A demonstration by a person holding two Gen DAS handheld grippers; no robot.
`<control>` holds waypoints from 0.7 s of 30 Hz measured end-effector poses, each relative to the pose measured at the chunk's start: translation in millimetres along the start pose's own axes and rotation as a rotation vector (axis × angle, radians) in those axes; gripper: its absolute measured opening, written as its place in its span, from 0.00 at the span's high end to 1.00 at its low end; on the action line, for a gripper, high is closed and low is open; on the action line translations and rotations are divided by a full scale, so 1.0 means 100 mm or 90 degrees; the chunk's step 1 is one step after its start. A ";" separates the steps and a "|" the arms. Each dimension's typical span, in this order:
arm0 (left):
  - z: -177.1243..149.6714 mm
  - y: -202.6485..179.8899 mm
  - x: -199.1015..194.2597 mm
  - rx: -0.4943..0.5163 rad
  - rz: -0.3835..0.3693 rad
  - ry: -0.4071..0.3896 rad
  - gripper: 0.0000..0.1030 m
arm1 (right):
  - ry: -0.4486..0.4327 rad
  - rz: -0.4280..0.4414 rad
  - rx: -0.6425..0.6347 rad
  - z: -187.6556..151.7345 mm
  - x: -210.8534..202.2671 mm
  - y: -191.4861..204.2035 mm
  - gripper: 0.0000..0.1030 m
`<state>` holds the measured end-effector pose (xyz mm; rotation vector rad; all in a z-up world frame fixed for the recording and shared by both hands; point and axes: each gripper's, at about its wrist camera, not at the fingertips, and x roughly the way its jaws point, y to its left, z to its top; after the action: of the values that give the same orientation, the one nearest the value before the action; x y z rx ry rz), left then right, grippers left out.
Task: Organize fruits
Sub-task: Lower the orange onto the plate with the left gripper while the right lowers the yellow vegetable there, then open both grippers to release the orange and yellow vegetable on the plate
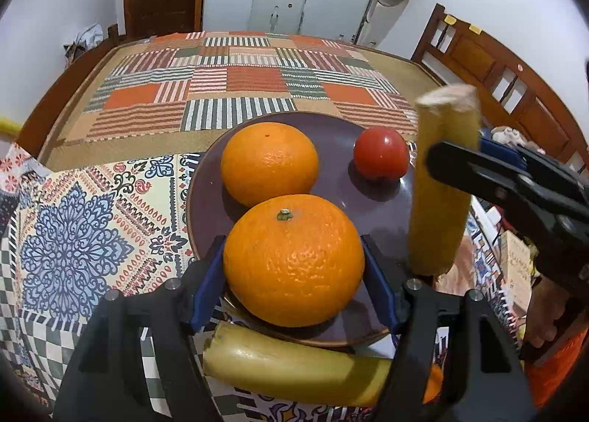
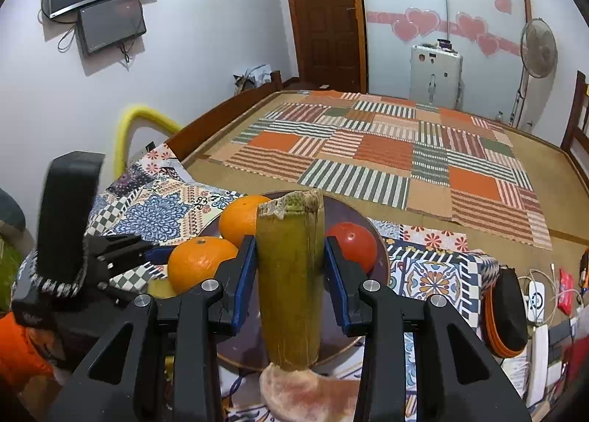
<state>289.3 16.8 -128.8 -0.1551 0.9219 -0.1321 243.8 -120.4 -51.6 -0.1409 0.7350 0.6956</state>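
Observation:
A dark purple plate holds two oranges and a red tomato. My left gripper is shut on the near orange, low over the plate's front. The far orange lies behind it. My right gripper is shut on an upright yellow-green stalk piece, held over the plate's right side; it also shows in the left wrist view. A second yellow-green piece lies on the cloth before the plate. The right wrist view shows the plate, both oranges and the tomato.
The plate rests on a patterned cloth at the foot of a bed with a patchwork cover. A wooden headboard stands right. An orange-black case and cables lie at the right.

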 end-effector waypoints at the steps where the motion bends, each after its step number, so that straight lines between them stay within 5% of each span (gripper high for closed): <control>1: -0.01 -0.02 0.00 0.008 0.005 -0.001 0.33 | 0.003 -0.004 -0.001 0.01 0.02 0.00 0.67; 15: -0.05 0.01 -0.27 0.023 -0.005 -0.041 0.29 | 0.034 -0.020 0.018 0.10 0.29 -0.07 0.68; 21: -0.09 0.04 -0.49 0.038 0.025 -0.094 0.29 | 0.037 -0.032 0.020 0.12 0.30 -0.05 0.67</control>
<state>253.3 28.4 -96.8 -0.0905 0.7726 -0.1104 269.1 -104.0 -62.8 -0.1505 0.7959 0.6335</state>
